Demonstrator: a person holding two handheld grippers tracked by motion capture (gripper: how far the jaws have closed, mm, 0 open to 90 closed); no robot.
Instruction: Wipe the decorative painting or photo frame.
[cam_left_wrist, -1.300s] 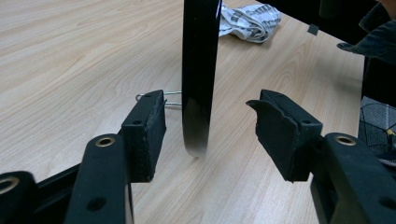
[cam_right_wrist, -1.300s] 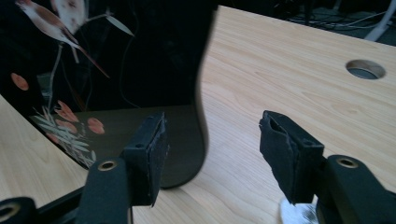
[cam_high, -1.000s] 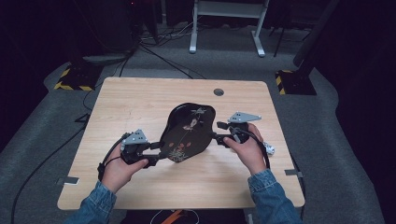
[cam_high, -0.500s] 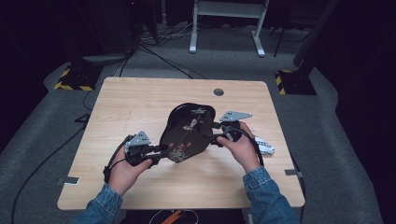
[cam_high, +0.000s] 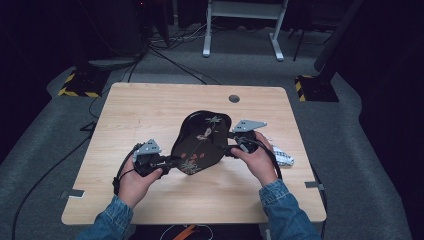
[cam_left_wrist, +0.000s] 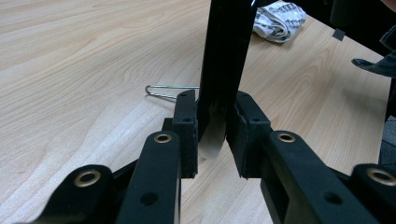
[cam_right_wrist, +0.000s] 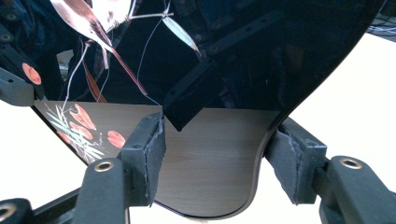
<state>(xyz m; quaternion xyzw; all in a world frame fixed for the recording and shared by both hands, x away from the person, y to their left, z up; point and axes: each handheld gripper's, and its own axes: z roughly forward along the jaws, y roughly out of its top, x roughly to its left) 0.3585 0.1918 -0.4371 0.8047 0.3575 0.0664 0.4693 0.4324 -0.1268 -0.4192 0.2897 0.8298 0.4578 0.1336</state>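
A pale wooden worktop stands in a dark room with cables on the grey floor. A glossy black lacquered tray painted with flowers and leaves is held tilted above its middle, nothing in it. The left gripper has its fingers clamped on the tray's near edge. The right gripper has its fingers spread wide around the tray's rim. A crumpled patterned cloth lies beside the right hand

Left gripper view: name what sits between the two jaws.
The black tray's edge stands upright between the left gripper's pads, with a pale tab hanging below it.
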